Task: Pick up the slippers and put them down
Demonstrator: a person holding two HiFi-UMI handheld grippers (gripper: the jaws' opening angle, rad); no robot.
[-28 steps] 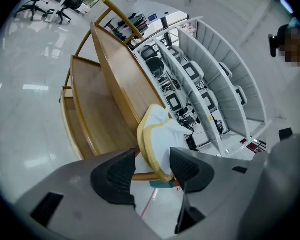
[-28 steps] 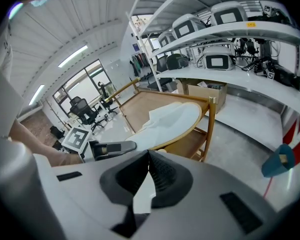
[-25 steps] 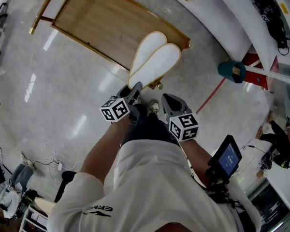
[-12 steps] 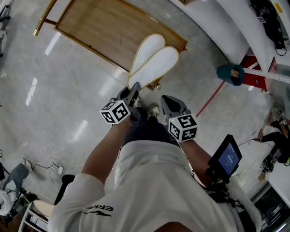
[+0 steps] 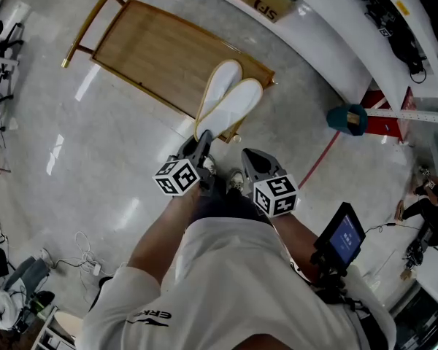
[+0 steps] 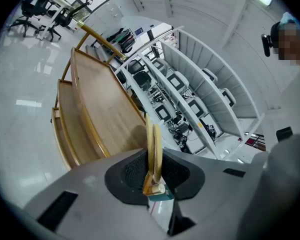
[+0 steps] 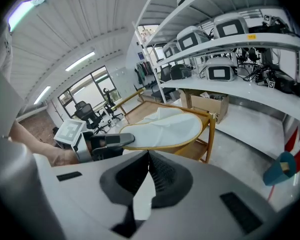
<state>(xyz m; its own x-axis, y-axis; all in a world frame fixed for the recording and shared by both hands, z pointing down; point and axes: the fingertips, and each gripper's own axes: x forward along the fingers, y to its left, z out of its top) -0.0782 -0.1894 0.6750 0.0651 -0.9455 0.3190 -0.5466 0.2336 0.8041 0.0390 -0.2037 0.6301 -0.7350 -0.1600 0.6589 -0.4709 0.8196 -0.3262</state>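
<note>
My left gripper (image 6: 153,170) has just been closing and is now pinching the edges of both slippers (image 5: 226,100), holding them over the wooden rack (image 5: 153,49). My right gripper (image 7: 149,156) is pressed together, empty. I think the pick-up is succeeding.

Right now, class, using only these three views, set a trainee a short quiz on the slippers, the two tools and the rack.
1. True or false: the right tool grips one slipper.
2. Which tool holds the slippers? A: left tool. B: right tool. C: neither.
3. Fill in: the rack beyond the slippers is made of ____.

Key
1. False: its jaws are together with nothing between them.
2. A: its jaws have just been closing and now pinch the edges of both slippers.
3. Wood.
</note>
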